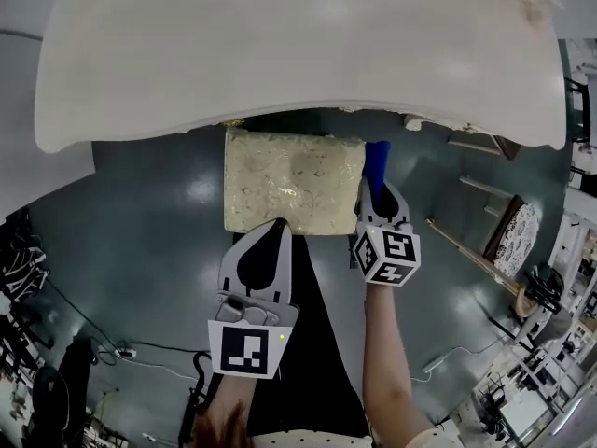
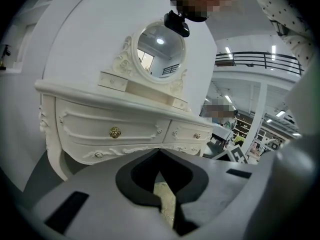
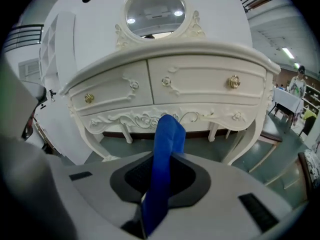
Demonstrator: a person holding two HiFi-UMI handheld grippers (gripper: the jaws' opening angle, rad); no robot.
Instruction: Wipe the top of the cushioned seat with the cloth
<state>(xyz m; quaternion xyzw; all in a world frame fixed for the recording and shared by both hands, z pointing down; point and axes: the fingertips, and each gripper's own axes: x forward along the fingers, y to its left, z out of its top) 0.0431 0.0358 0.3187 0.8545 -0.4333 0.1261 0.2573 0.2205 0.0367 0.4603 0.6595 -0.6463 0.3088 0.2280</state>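
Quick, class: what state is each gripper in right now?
Left gripper: jaws shut, holding nothing.
Right gripper: jaws shut on the blue cloth.

Two hand-held tools of pale grey moulded plastic, the left gripper (image 1: 277, 224) and the right gripper (image 1: 378, 189), each taper from a broad body to a pointed pair of jaws. Dark grey rubbery pads (image 2: 135, 181) line the inner edges and outline a spade-shaped opening. Narrow black rectangular slots (image 2: 66, 211) mark the flat jaw faces. Each tool carries a white cube printed with black square markers. The left marker cube (image 1: 246, 348) bears a small green light (image 1: 280, 337), and the right marker cube (image 1: 386, 256) shows two printed faces. The person wears a black garment (image 1: 317, 362) and a white sleeve with small dark dots (image 2: 287, 14).
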